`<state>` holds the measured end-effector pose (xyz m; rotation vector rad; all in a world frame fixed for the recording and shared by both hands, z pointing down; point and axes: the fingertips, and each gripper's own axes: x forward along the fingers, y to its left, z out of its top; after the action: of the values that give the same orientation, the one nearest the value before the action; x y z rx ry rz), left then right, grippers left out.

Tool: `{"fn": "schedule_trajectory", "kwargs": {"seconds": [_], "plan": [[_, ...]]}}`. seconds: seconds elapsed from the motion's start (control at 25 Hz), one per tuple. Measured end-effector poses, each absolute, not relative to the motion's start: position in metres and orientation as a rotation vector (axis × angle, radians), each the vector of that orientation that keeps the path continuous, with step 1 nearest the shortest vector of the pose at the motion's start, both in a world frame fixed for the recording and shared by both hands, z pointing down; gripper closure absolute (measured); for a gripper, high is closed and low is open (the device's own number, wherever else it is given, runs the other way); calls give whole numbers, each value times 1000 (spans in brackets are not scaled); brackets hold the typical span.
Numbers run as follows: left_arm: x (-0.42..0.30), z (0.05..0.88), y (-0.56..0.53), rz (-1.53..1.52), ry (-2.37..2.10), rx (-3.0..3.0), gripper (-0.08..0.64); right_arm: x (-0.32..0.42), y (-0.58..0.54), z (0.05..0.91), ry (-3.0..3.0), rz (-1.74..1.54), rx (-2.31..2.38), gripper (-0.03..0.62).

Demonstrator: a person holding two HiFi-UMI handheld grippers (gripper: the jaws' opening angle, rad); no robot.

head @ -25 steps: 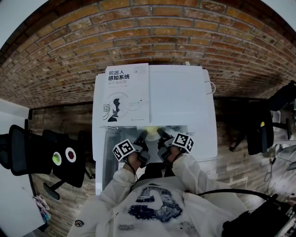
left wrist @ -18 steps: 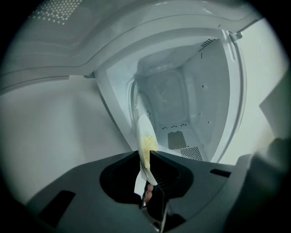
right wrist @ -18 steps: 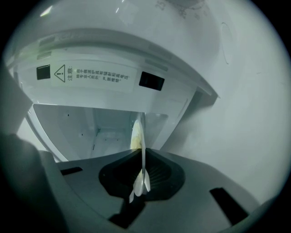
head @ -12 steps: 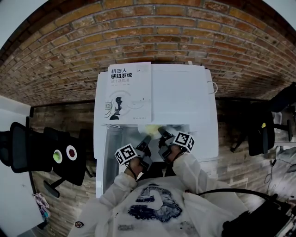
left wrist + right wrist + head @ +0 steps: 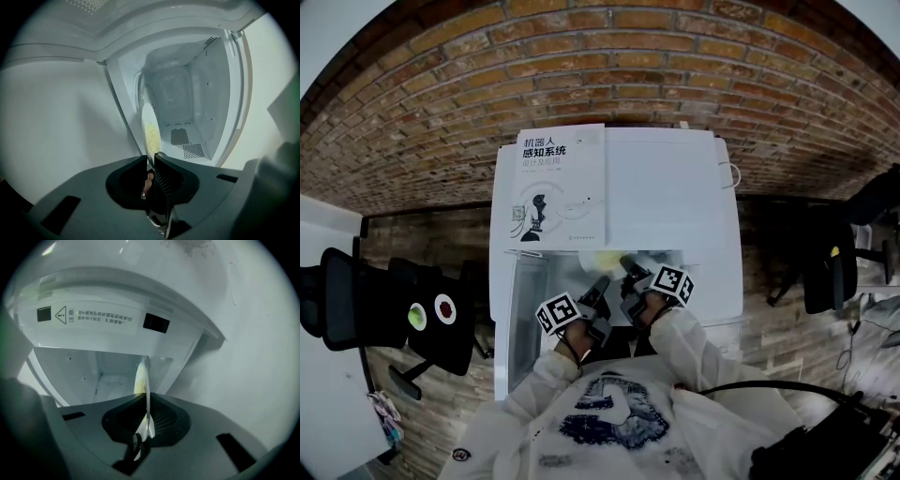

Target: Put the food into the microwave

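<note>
1. My left tongs (image 5: pixel 600 285), dark plastic with ribbed pads. They are closed narrow on the rim of a round white plate (image 5: pixel 146 117) carrying flat yellow food (image 5: pixel 151 135). In the left gripper view the rim runs edge-on between the two jaws.

2. My right tongs (image 5: pixel 628 269), same make. They are pinched on the opposite rim of that plate, and the right gripper view shows the thin white edge clamped between the jaws.

3. The plate, low centre of the head view. It hangs between both tongs at the open mouth of the oven cavity; I cannot tell whether it has passed the sill.
   - Handling, as I judge it: stiff, smooth-surfaced and likely slippery at the rim.
   - It is light enough for a two-point hold, and breakable if it is ceramic.
   - The food looks loose and would slide if the plate tips, so keep it level.
   - The best hold is the one I have: two opposite rim points, pads well over the lip.

4. White microwave oven (image 5: pixel 666 187), door open.
   - The pale empty cavity (image 5: pixel 173 93) has perforated vent patches on one wall.
   - Writing: a warning label (image 5: pixel 91 316) on the door frame has a triangle sign and the characters 注意. The smaller Chinese lines beside it are too fine for me to read.

5. White-covered book (image 5: pixel 548 187), lying flat on the oven's top at centre left of the head view.
   - The title reads 机器人感知系统, with a paler line beneath that I read as 设计及应用.
   - The small print lower on the cover is illegible.
</note>
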<state>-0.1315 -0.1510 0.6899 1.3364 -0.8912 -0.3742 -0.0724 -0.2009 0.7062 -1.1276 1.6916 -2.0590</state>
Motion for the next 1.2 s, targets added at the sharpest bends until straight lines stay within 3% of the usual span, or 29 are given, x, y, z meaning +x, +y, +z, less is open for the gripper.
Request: {"fn": "schedule_trajectory", "kwargs": {"seconds": [1.2], "plan": [[-127, 694, -169, -430, -899, 1316, 522, -54, -183, 696, 1712, -2049, -1100, 561]]}}
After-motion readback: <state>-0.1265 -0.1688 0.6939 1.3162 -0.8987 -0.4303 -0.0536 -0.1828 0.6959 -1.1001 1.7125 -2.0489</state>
